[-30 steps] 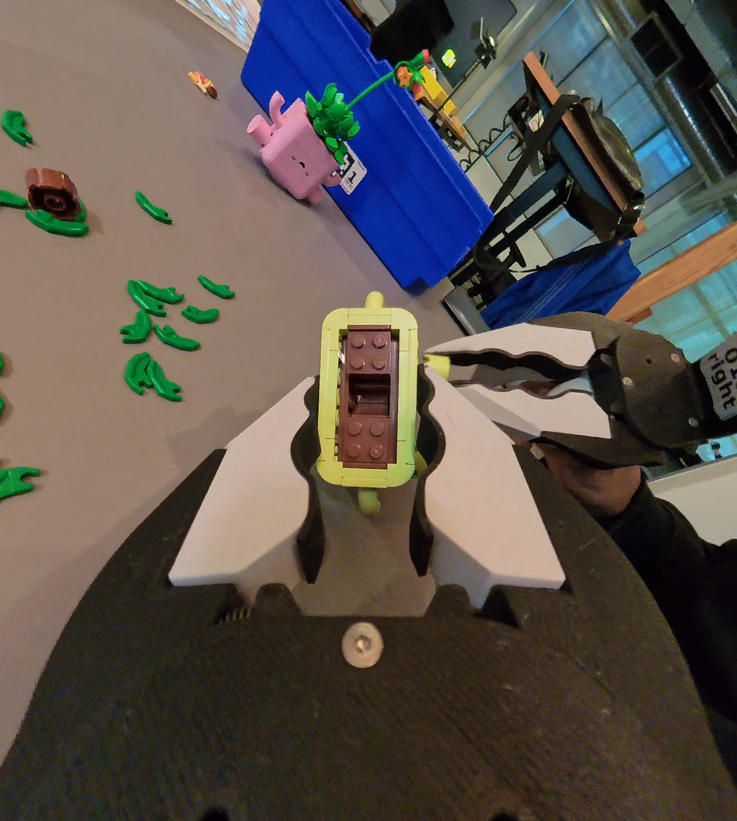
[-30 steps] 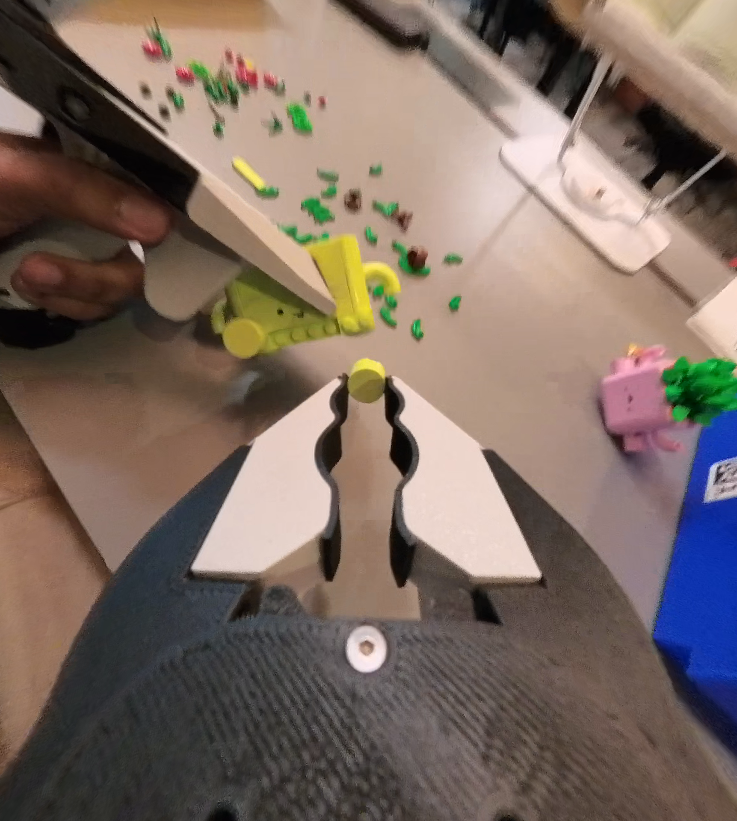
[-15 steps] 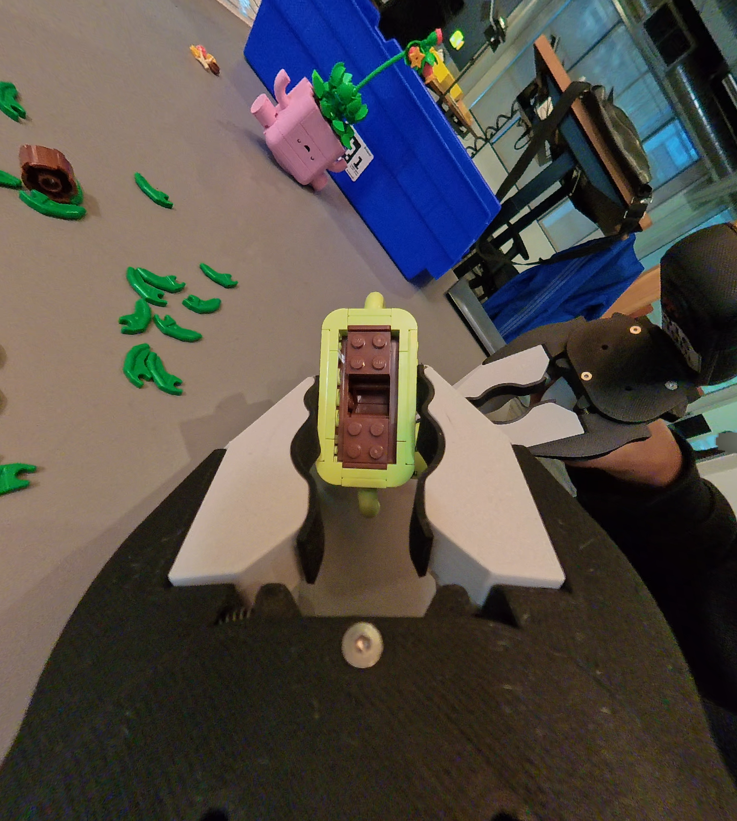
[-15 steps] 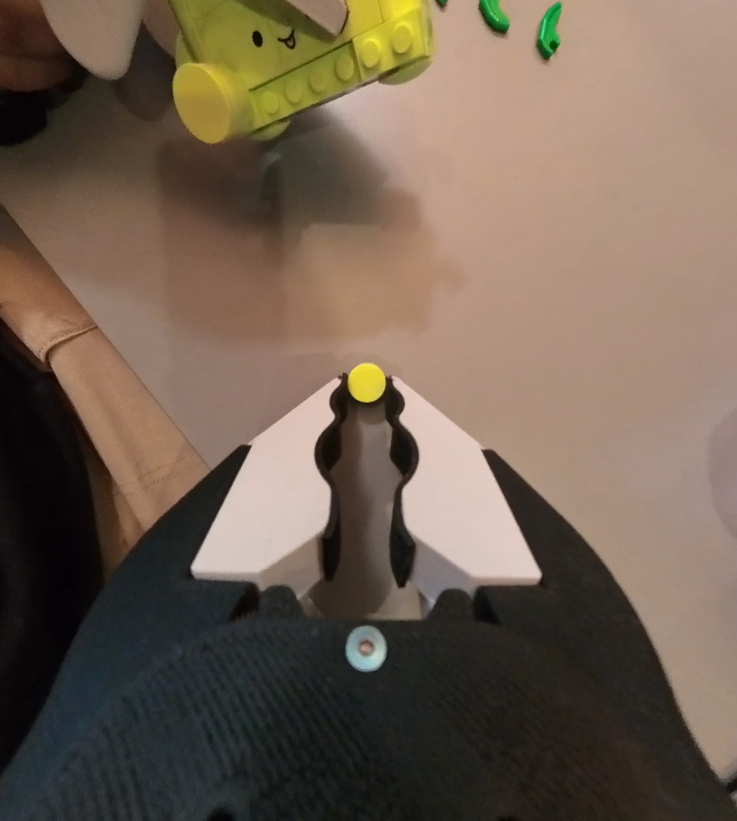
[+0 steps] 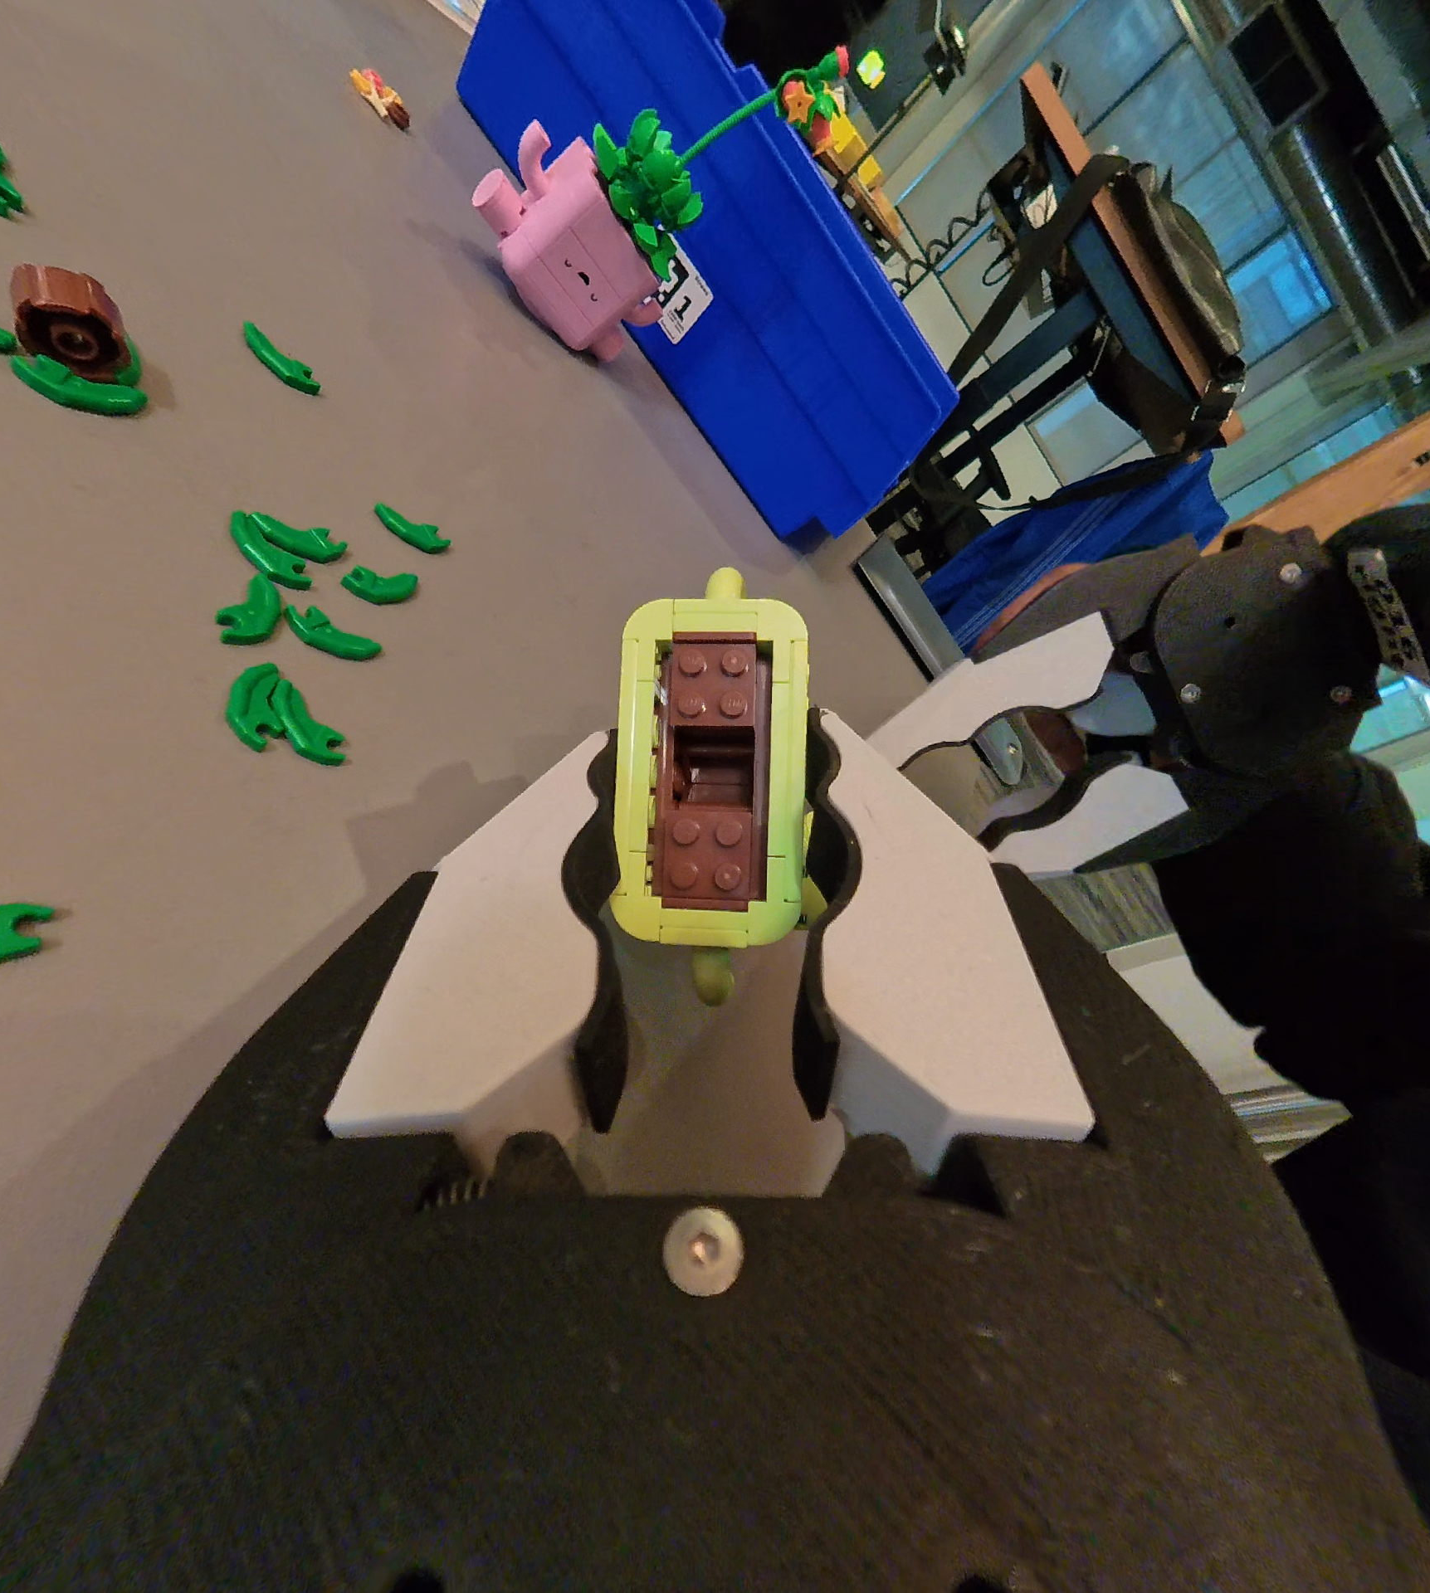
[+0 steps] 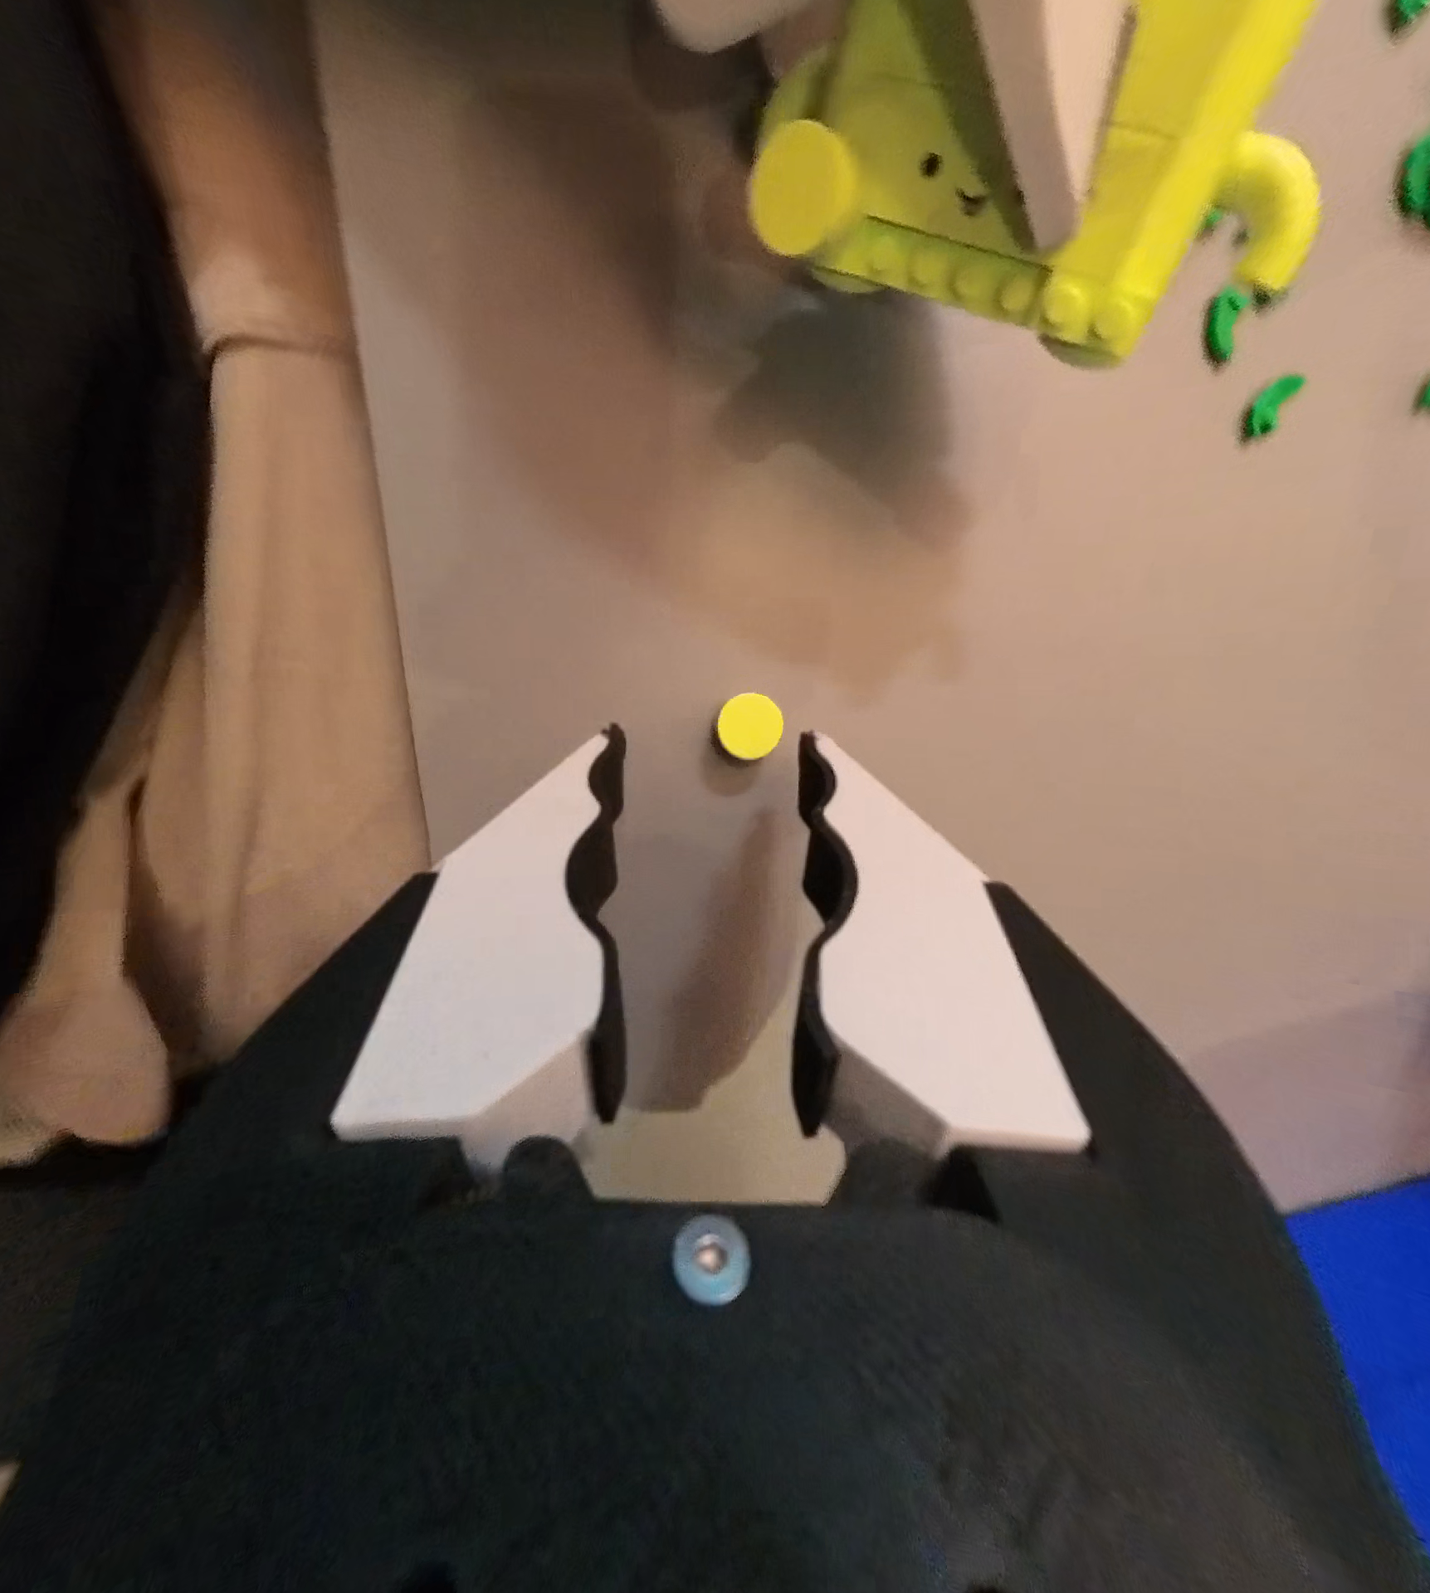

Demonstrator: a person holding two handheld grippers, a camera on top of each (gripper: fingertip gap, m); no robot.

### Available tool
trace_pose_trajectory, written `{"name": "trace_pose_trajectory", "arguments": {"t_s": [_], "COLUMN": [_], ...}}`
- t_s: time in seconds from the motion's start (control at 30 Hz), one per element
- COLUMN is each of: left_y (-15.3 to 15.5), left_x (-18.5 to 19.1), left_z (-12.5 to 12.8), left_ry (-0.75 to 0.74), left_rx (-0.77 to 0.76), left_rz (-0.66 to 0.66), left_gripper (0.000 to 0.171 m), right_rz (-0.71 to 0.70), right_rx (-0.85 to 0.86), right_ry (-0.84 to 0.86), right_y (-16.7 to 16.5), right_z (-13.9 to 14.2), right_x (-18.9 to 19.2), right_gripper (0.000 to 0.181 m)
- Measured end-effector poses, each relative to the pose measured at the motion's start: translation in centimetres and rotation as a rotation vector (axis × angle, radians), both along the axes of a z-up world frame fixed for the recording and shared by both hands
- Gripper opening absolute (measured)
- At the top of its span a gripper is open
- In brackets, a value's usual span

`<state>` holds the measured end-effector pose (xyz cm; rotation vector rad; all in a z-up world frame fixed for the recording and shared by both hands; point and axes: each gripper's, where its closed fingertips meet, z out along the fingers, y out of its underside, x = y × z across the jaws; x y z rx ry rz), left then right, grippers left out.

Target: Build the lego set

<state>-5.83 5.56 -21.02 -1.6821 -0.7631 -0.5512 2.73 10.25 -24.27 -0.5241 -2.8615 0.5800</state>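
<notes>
My left gripper [image 5: 713,733] is shut on a lime-green lego pot figure [image 5: 711,776] with brown bricks inside, and holds it above the grey table [image 5: 176,905]. The right wrist view shows the figure [image 6: 909,198] at the top, with a left finger [image 6: 1030,112] over its face. My right gripper [image 6: 708,735] is open and empty. A small yellow round piece [image 6: 750,727] lies on the table between and just past its fingertips. The right gripper [image 5: 931,793] also shows at the right of the left wrist view, jaws apart.
Several green leaf pieces [image 5: 289,629] and a brown round piece [image 5: 73,323] lie to the left. A pink figure with a green plant [image 5: 573,250] stands by a blue bin [image 5: 763,302]. Beige cloth [image 6: 263,603] lies by the table's near edge. The left gripper's tips are roughly 11 cm from the right gripper's.
My right gripper has opened and let go of the yellow round piece, which now lies on the table. My left gripper still holds the lime figure in much the same place.
</notes>
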Motion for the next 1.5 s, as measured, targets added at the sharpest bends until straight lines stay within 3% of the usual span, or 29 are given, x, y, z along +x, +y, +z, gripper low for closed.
{"name": "trace_pose_trajectory", "arguments": {"t_s": [0.23,0.57,0.7,0.87,0.97,1.23,1.5], "left_y": [0.0,0.0,0.0,-0.1,-0.2,-0.3,-0.2], "left_x": [0.0,0.1,0.1,-0.2,-0.5,-0.5,-0.1], "left_z": [0.0,0.0,0.0,0.0,0.1,0.4,1.0], "left_ry": [-0.005,-0.013,-0.015,-0.009,-0.004,0.021,0.039], "left_rx": [0.003,0.009,0.004,0.003,0.009,0.021,0.051], "left_rz": [-0.001,-0.009,-0.008,0.015,0.033,0.041,0.028], "left_gripper": [0.04,0.039,0.04,0.039,0.04,0.039,0.04], "right_rz": [0.3,0.36,0.162,-0.273,-0.441,-0.563,-0.531], "right_rx": [0.213,0.211,-0.017,-0.631,-0.89,-1.228,-1.292], "right_ry": [0.032,-0.035,0.006,0.032,0.085,0.151,0.162], "right_y": [0.8,-0.2,-1.8,-3.8,-3.7,-3.4,-3.3], "right_z": [-1.0,-1.5,0.5,5.7,7.7,9.7,10.2], "right_x": [-1.2,-0.8,-2.4,-5.4,-6.2,-6.1,-5.5], "right_gripper": [0.029,0.014,0.014,0.014,0.014,0.014,0.013]}}
